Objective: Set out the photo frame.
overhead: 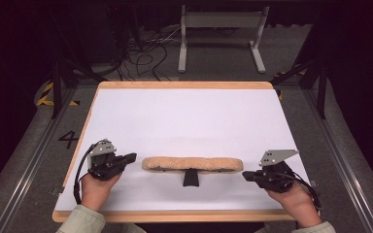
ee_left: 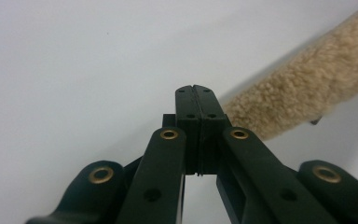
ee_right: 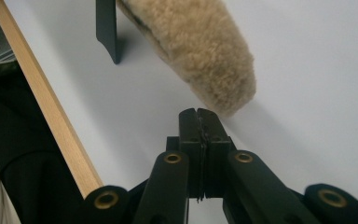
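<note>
A long tan fleecy pad on a short black stem lies across the near middle of the white table. My left gripper rests just off its left end, jaws shut with nothing between them; in the left gripper view the left gripper stands beside the fleecy pad. My right gripper sits just off the pad's right end, also shut and empty. The right gripper view shows the right gripper a short way from the rounded end of the pad and from the black stem.
The table has a wooden rim, seen close beside my right gripper as a wooden edge. Beyond the table stand a grey metal frame, loose cables on the floor and dark stand legs.
</note>
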Available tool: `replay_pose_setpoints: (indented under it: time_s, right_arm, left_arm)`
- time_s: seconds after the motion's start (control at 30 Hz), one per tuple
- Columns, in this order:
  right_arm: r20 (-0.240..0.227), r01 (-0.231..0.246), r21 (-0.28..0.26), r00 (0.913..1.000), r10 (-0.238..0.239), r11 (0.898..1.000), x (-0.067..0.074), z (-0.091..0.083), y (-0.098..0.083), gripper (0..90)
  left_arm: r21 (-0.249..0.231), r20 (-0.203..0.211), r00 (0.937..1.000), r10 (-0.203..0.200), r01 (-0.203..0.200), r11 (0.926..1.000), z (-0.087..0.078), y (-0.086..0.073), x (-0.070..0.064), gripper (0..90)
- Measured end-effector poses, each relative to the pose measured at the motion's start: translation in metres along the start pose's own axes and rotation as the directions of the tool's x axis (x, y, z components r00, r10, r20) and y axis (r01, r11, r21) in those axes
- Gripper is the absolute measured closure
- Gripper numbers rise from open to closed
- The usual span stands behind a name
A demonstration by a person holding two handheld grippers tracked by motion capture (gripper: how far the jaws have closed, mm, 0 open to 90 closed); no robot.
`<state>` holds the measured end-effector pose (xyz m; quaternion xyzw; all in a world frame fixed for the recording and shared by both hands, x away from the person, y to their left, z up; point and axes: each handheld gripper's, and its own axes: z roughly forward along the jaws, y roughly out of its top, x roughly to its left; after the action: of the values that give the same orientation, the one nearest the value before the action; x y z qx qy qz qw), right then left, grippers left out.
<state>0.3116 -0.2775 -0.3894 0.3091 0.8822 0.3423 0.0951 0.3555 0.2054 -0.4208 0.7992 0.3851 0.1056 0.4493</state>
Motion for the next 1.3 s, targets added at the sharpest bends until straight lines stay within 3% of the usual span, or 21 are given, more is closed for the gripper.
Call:
replay_pose_setpoints:
  time_s: [0.5,0.57,0.83,1.0,1.1,1.23,1.3]
  right_arm:
    - [-0.038,0.017,0.043,0.9991,-0.016,0.999,0.006,0.022,-0.001,89.8]
    - [-0.040,0.016,0.044,0.9991,-0.014,0.999,0.006,0.025,-0.001,89.9]
    - [-0.041,0.014,0.051,0.9991,-0.011,0.999,0.006,0.033,-0.001,90.0]
    - [-0.030,0.018,0.045,0.9994,-0.016,0.999,0.006,0.031,-0.001,89.9]
    - [-0.018,0.002,0.050,0.9998,-0.001,0.999,0.004,0.030,-0.003,89.9]
    - [-0.006,-0.016,0.056,0.9999,0.016,0.998,0.000,0.033,-0.005,89.9]
    - [0.018,-0.009,0.056,0.9998,0.008,0.998,-0.001,0.030,-0.005,89.8]
  left_arm:
    - [0.010,0.020,0.9989,0.042,-0.042,0.9991,0.022,0.004,-0.008,89.9]
    - [0.017,0.024,0.9978,0.061,-0.062,0.9979,0.022,0.004,-0.008,89.9]
    - [0.024,0.054,0.9976,0.043,-0.045,0.9987,0.023,0.003,-0.007,90.0]
    - [0.027,0.055,0.9974,0.046,-0.048,0.9985,0.021,0.002,-0.007,90.0]
    - [0.062,0.062,0.9972,0.042,-0.045,0.9971,0.020,-0.003,-0.004,90.0]
    - [0.090,0.087,0.9962,0.006,-0.014,0.9959,0.019,-0.006,-0.001,90.0]
    - [0.105,0.090,0.9952,0.039,-0.048,0.9933,0.012,-0.009,-0.003,90.0]
